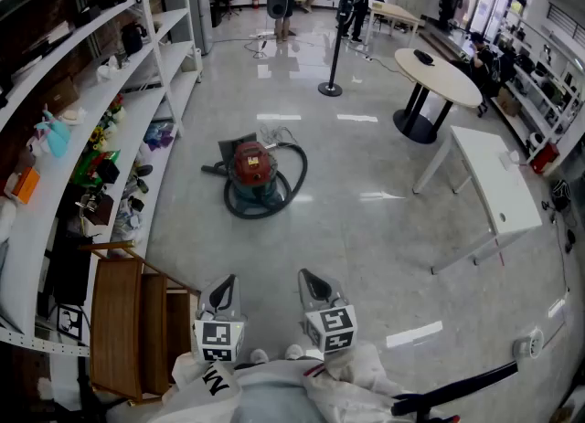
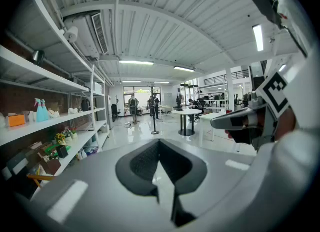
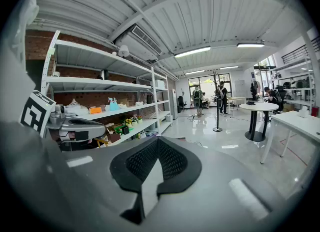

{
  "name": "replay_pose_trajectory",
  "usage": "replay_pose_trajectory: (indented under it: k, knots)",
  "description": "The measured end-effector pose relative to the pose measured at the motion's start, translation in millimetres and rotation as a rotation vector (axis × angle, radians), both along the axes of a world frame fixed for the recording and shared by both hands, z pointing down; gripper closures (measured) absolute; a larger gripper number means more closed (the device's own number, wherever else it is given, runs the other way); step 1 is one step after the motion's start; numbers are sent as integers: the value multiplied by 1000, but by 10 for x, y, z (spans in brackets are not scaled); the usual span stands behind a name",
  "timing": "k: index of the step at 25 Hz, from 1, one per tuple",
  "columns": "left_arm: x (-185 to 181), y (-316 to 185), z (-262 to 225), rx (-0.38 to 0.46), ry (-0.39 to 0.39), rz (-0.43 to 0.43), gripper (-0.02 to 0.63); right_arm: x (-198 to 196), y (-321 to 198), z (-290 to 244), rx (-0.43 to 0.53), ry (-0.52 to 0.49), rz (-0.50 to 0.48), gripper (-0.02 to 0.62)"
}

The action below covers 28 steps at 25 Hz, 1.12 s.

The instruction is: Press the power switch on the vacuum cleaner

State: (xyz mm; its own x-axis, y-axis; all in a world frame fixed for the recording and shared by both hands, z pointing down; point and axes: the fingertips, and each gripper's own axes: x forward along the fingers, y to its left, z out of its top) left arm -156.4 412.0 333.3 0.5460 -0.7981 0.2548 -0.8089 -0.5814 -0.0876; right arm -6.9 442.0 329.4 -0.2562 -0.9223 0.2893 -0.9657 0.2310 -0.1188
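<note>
holding left gripper (image 1: pixel 222 295) and right gripper (image 1: pixel 315 286) fingers closed, empty, far from hard, heavy-looking vacuum cleaner (image 1: pixel 253 174); likely needing 1 firm poke.

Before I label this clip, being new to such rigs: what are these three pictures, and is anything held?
A person holds a two-jaw tool in each hand: the left tool and the right tool. The head view comes from a camera on their head, looking down. The two gripper views come from cameras riding on each tool, looking along its jaws. Both tools have their jaws together and hold nothing. A red-topped vacuum cleaner sits on the floor ahead, hose curled round it, apart from both tools. Shelves line the left.
</note>
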Motion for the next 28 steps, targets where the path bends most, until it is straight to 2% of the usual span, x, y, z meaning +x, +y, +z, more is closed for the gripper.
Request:
replay_pose_trajectory:
  k: [10,15,28]
  knots:
    - [186,-43,-26,-3,2,-2,606,166,-55,13,-4,-4,-7,595]
    - [201,-94,17,-6,-7,-23,606,205,-95,19,-1,-43,-27,595]
    - [453,-46,48,-18,-8,-62,606,515,-61,129,-17,-66,-51,595]
